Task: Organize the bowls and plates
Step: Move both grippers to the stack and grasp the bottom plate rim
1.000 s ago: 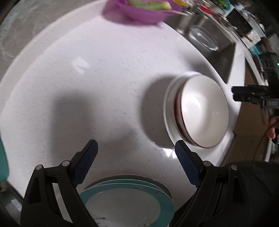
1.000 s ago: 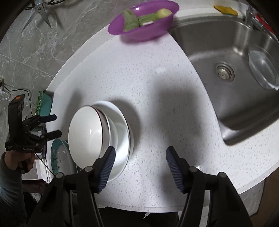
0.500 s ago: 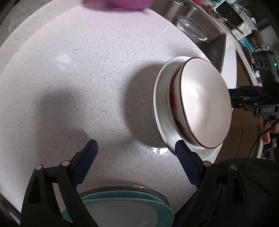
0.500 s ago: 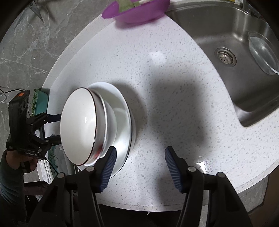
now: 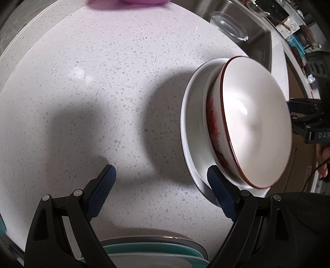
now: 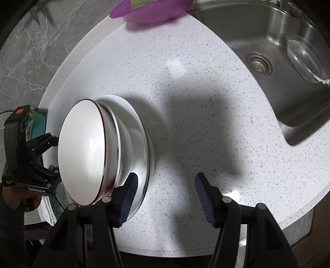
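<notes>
Bowl [image 5: 255, 119] stacked on white plate [image 5: 191, 127], between both tongs, left tongs [image 5: 160, 185] spread, right tongs [image 6: 165, 195] spread.

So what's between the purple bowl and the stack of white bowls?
Only bare speckled counter lies between the purple bowl and the white bowl stack, as the right wrist view shows.

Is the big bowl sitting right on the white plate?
Touching. In the left wrist view the bowl rests inside the white plate, with no gap showing under it.
</notes>
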`<state>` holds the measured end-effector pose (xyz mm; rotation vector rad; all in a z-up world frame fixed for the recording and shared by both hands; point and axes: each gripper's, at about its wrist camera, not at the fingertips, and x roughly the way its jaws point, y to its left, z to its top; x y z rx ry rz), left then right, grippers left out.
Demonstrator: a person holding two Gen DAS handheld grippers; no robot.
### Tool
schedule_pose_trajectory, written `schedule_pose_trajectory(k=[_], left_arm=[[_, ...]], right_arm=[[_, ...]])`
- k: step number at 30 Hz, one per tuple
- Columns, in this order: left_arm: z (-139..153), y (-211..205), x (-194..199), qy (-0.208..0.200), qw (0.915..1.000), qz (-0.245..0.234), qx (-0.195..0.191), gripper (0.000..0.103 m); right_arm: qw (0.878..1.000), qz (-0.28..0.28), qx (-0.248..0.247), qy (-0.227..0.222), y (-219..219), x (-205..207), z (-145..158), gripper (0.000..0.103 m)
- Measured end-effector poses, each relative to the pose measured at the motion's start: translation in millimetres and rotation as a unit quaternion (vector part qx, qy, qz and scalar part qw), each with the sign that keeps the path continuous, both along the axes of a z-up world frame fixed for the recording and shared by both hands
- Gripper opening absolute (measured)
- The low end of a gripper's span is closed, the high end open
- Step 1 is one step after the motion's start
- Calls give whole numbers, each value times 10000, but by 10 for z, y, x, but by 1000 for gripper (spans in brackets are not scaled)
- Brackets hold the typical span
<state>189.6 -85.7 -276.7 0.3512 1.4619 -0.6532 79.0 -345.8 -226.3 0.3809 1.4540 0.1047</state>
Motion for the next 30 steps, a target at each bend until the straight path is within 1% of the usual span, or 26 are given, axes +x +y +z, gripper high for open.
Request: schedule_pose_trajectory(k=[4, 7, 9, 12, 13, 15, 17, 22, 23, 24, 28, 29, 30], left_arm=[[-69, -34, 6, -8, 10000, 52, 15, 90], [-96, -30, 25, 22, 9999, 122, -75, 90], [-124, -27, 31, 114, 9997, 173, -161, 90], [-156, -45, 10, 167, 9995, 169, -194, 92], [-153, -56, 13, 147, 9995, 175, -195, 92], [-169, -90, 3, -20, 9997, 229, 25, 91], [-175, -112, 9, -136, 9995, 260, 88, 90], [-207, -189, -8, -218, 9993, 265, 116, 88], [-200, -181, -8, -237, 9993, 287, 90, 86], [-201, -154, -14, -267, 9992, 289, 69, 81], [-178, -191, -11, -305, 9991, 298, 66, 71], [-172, -204, -7, -318, 9991, 276, 53, 66], [-160, -225, -6, -308, 9992, 242, -3, 57]], right_arm=[[10000, 70, -31, 1, 55, 11, -34, 57], [9999, 93, -45, 3, 79, 15, -64, 53], [10000, 80, -36, -10, 86, 16, -86, 50], [10000, 72, -42, -38, 79, 22, -104, 50], [10000, 61, -38, -36, 72, 26, -113, 50], [10000, 48, -20, -53, 84, 35, -129, 50], [9999, 35, 41, -136, 107, 36, -130, 49], [9997, 87, 93, -228, 122, 49, -160, 47], [9995, 84, 122, -278, 122, 53, -158, 46], [9994, 87, 134, -294, 116, 58, -162, 44], [9993, 93, 186, -311, 118, 71, -167, 43], [9993, 91, 199, -313, 124, 67, -168, 42], [9992, 90, 221, -312, 126, 71, -176, 41]])
